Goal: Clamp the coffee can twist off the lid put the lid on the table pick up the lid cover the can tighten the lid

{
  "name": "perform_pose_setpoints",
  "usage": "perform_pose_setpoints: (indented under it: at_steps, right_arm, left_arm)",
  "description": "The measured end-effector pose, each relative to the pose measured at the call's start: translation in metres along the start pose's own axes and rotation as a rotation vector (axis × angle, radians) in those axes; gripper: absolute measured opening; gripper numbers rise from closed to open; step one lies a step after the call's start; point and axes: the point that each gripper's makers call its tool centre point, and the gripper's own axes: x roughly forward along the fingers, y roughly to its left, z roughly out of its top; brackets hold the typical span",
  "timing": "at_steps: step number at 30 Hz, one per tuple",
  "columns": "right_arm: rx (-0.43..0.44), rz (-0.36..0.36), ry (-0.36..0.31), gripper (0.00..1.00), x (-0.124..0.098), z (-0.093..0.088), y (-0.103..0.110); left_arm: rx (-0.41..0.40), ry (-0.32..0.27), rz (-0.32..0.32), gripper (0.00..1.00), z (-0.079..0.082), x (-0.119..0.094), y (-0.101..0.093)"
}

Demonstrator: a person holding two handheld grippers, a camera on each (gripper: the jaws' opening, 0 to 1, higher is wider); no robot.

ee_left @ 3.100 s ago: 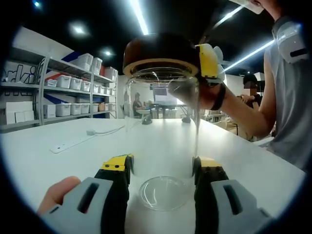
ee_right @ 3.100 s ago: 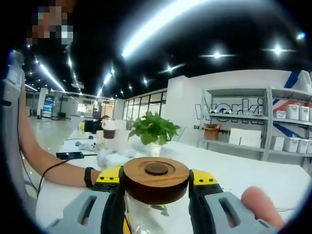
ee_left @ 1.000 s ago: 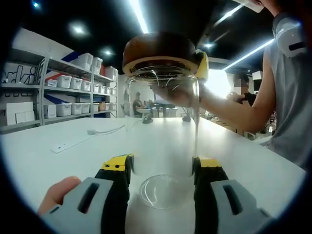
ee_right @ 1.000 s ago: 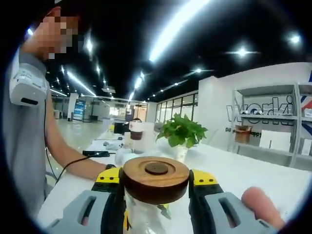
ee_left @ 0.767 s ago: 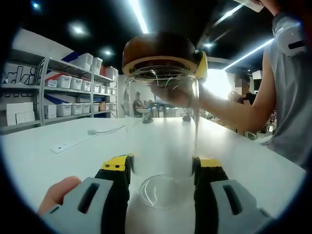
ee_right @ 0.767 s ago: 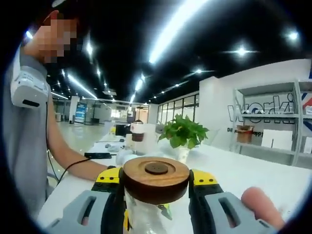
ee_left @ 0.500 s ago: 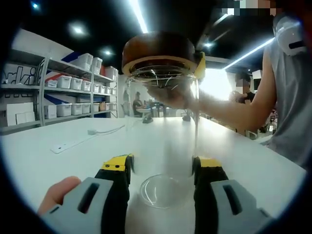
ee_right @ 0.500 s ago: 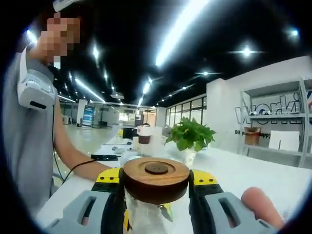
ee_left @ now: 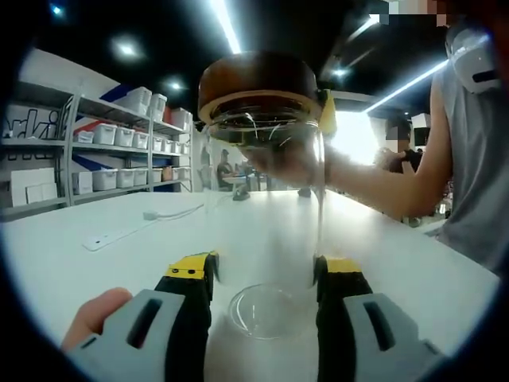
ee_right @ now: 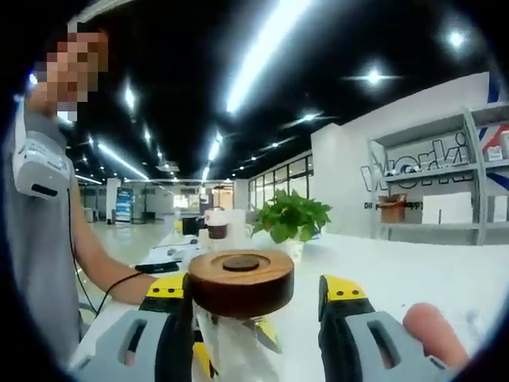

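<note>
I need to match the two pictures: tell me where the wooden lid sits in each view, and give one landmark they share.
Left gripper view: the wooden lid is upper centre, atop the glass can.
Right gripper view: low centre, between the right gripper's jaws, which stand slightly apart from it.
Shared landmark: the white table.

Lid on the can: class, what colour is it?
Dark wood-brown lid, with a darker round centre; best in the right gripper view.
</note>
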Motion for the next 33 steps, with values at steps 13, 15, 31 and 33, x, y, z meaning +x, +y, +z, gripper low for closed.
perform_pose_setpoints:
  at_steps: [13,15,31,33]
  right_arm:
    - [-0.034,-0.325,0.045,0.57,-0.001,0.007,0.016]
    - [-0.036,-0.358,0.025,0.55,-0.001,0.012,0.016]
    - [-0.134,-0.513,0.027,0.47,0.0,0.016,0.009]
    - [-0.131,-0.515,0.02,0.47,-0.001,0.017,0.009]
  left_arm:
    - [0.001,0.002,0.001,0.42,-0.001,0.0,0.002]
    - [0.001,0.003,0.0,0.42,-0.001,0.0,0.002]
    - [0.003,0.007,0.0,0.41,-0.002,0.0,0.002]
    - [0.002,0.007,-0.001,0.41,-0.002,0.0,0.002]
